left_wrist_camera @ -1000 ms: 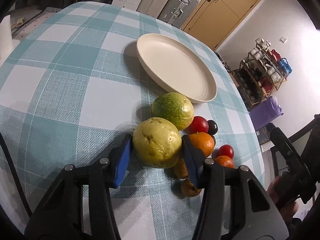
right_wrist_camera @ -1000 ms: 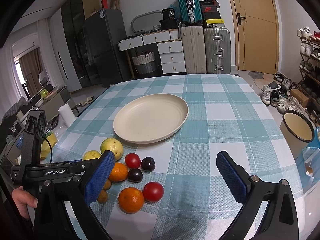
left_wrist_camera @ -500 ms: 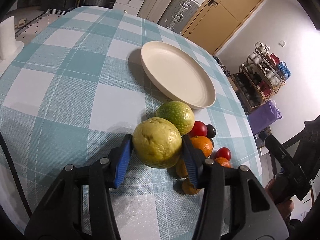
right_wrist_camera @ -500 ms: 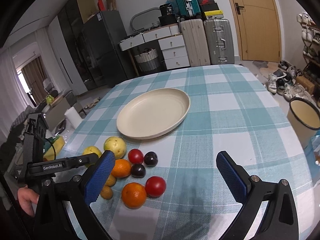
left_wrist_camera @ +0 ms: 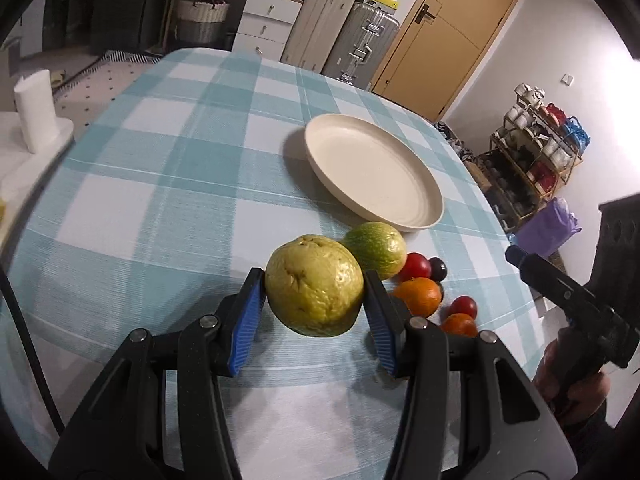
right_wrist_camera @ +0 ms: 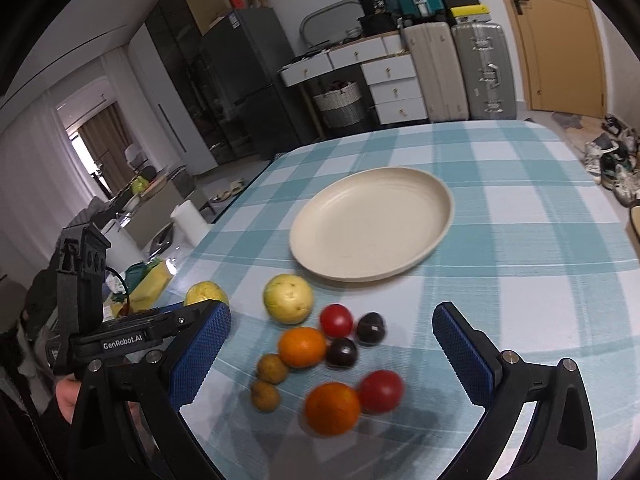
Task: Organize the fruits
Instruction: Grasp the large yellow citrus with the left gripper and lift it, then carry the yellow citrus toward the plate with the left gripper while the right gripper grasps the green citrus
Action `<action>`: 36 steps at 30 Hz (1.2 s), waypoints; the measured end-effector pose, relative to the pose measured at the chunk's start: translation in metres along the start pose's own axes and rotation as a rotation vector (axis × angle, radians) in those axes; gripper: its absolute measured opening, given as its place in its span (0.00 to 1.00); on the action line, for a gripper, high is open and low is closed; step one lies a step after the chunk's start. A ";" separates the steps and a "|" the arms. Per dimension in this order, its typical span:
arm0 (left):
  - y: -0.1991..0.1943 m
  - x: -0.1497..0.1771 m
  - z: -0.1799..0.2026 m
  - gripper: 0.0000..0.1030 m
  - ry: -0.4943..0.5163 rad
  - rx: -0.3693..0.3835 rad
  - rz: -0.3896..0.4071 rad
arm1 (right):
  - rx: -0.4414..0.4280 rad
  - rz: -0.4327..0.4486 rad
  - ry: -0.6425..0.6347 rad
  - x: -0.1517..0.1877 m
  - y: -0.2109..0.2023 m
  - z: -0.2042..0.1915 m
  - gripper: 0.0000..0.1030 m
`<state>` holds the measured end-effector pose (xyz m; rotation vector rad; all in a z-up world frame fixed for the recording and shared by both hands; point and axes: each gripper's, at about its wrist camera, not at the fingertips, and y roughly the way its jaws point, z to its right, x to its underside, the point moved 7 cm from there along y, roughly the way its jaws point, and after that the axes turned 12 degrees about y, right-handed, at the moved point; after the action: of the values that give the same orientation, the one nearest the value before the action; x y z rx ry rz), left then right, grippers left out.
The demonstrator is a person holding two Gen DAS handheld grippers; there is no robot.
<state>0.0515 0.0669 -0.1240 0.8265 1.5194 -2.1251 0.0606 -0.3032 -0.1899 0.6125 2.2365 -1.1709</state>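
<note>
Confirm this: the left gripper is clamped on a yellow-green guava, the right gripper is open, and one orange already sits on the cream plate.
Not quite: the cream plate holds nothing, as the right wrist view shows. Both oranges lie on the tablecloth. The left gripper does clamp the guava; the right gripper is open.

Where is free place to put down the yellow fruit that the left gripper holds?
The cream plate holds nothing. Bare cloth lies right of the plate and of the fruit cluster. The cluster itself, below the plate, is crowded. The left gripper grips the yellow fruit.

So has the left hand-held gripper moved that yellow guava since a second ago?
Yes. The yellow guava in the left hand-held gripper has lifted clear of the tablecloth; the other guava stays beside the plate.
</note>
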 end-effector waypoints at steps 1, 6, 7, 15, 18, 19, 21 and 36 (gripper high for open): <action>-0.001 0.001 -0.003 0.45 -0.001 -0.007 0.000 | -0.004 -0.013 -0.002 0.000 0.005 -0.003 1.00; -0.010 0.001 -0.014 0.45 -0.004 -0.029 0.008 | -0.015 -0.081 -0.020 0.002 0.027 -0.016 1.00; -0.010 0.002 -0.014 0.45 0.002 -0.034 0.009 | -0.019 -0.093 -0.022 0.002 0.032 -0.018 1.00; -0.014 0.002 -0.025 0.45 0.002 -0.045 0.020 | 0.009 -0.170 -0.063 0.007 0.063 -0.034 1.00; -0.015 0.001 -0.027 0.45 0.008 -0.049 0.023 | 0.027 -0.196 -0.085 0.010 0.073 -0.040 1.00; -0.015 0.001 -0.028 0.45 0.009 -0.046 0.024 | 0.033 -0.201 -0.092 0.010 0.076 -0.041 1.00; -0.015 0.001 -0.030 0.45 0.009 -0.046 0.024 | 0.042 -0.218 -0.105 0.013 0.082 -0.044 1.00; -0.010 0.006 -0.057 0.45 -0.044 -0.043 0.022 | 0.109 -0.272 -0.164 0.018 0.114 -0.059 1.00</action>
<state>0.0541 0.1241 -0.1339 0.7728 1.5211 -2.0746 0.1018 -0.1918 -0.2420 0.2462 2.1728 -1.4292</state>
